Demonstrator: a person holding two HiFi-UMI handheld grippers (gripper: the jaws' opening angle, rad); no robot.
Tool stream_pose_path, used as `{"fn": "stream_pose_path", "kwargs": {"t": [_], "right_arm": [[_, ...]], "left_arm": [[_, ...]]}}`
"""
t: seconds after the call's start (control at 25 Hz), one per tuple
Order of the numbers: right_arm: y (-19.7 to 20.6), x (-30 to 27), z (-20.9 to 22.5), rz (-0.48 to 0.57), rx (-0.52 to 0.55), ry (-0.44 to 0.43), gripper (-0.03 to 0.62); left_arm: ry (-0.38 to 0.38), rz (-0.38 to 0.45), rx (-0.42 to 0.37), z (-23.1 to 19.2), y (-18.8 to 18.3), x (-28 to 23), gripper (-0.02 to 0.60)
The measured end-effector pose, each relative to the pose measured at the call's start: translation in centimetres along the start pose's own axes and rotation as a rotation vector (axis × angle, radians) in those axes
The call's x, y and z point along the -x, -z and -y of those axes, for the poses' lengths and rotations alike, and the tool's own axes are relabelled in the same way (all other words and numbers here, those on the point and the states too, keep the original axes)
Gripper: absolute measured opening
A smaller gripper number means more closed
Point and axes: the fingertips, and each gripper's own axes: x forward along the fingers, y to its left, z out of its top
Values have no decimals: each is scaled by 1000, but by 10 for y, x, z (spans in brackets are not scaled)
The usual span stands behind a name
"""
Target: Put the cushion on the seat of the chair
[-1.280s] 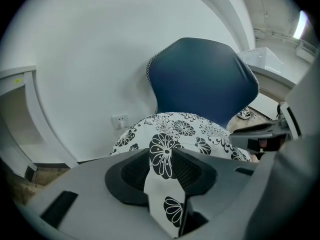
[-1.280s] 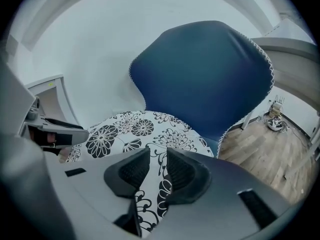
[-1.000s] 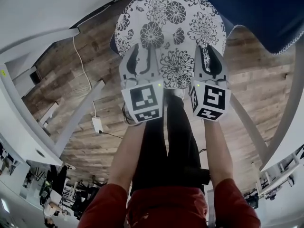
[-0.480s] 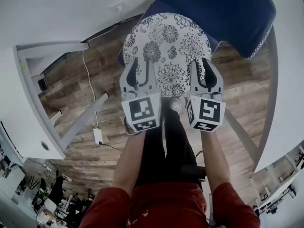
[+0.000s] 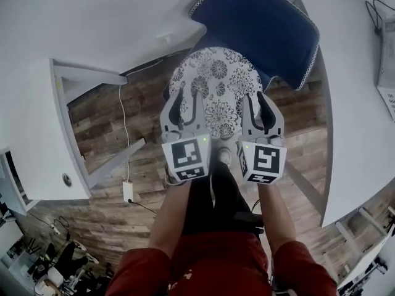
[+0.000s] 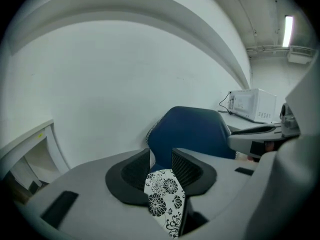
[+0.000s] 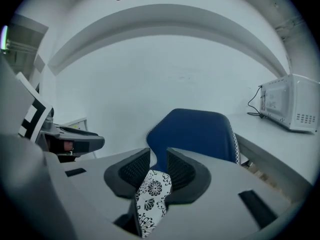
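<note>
A white wall (image 5: pixel 92 17) and a wood-plank floor (image 5: pixel 105 153) close the room in. A white right surface (image 5: pixel 352 103) runs close along your right side and a white left surface (image 5: pixel 28 134) stands on your left. The open floor lies between them and narrows toward the chair. The blue chair (image 5: pixel 259 23) stands ahead by the wall, its backrest edged in white stitching.

The floral cushion (image 5: pixel 216 85) lies over the seat and hides nearly all of it. Only slivers of blue show past its sides, and you cannot tell whether it rests on the seat or hangs just above. Your left hand-held gripper (image 5: pixel 184 100) is pinching the cushion's near edge on the left. Your right hand-held gripper (image 5: pixel 255 103) is pinching that edge on the right, beside the left one but not touching it.

A microwave (image 7: pixel 290 101) sits on the right surface, cut off at the head view's edge. A thin white cable (image 5: pixel 121 122) trails across the floor to a small white box (image 5: pixel 128 191).
</note>
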Motion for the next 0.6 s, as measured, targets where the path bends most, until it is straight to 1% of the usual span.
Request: {"fn": "stream_pose_path", "kwargs": {"t": [0.28, 0.4, 0.6], "right_arm": [[-66, 36, 1, 114, 32, -9, 110], [-96, 54, -6, 156, 57, -10, 110], [-138, 85, -18, 232, 91, -19, 110]], "left_arm": [[-8, 109, -24, 9, -60, 46, 143], [-6, 152, -29, 6, -85, 66, 143], [-26, 229, -32, 1, -120, 107, 143]]}}
